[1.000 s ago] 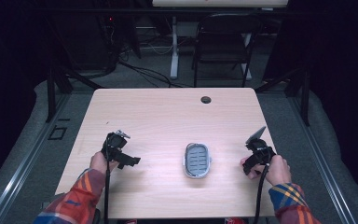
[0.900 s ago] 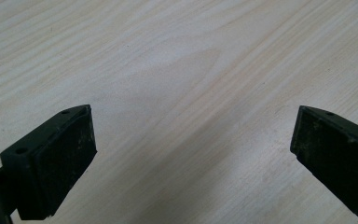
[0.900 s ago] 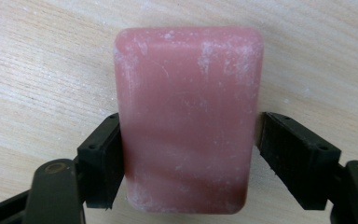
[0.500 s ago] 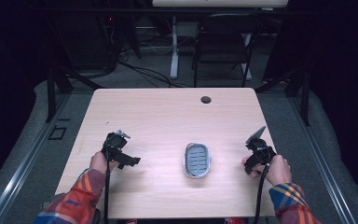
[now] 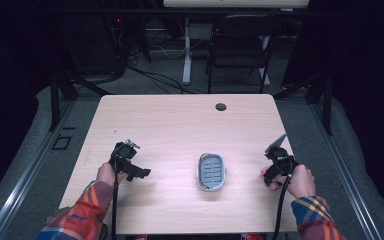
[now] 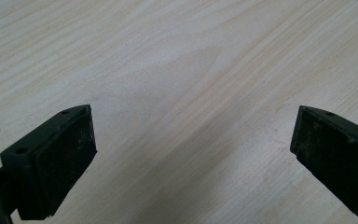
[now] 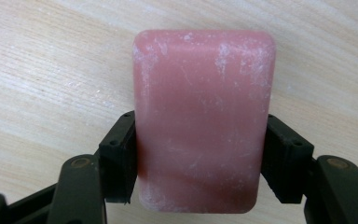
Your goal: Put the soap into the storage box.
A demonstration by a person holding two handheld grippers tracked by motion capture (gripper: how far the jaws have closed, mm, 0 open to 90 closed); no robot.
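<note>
A light wooden desk (image 5: 180, 130) stands on a grey floor (image 5: 40, 150). Near the far edge of the desk is a small round hole (image 5: 221, 106). A grey oval dish (image 5: 211, 171) with slits lies nearer the near edge, a bit right of the middle. Behind the desk stands a dark folding chair (image 5: 237, 47), with cables (image 5: 155, 77) on the floor.

– Pale wooden table (image 5: 180, 125), round cable hole (image 5: 221, 106) near the far edge?
– Yes; beyond, grey carpet (image 5: 305, 115), dark folding chair (image 5: 237, 50), white desk leg (image 5: 186, 50), loose cables (image 5: 155, 77), black surroundings
</note>
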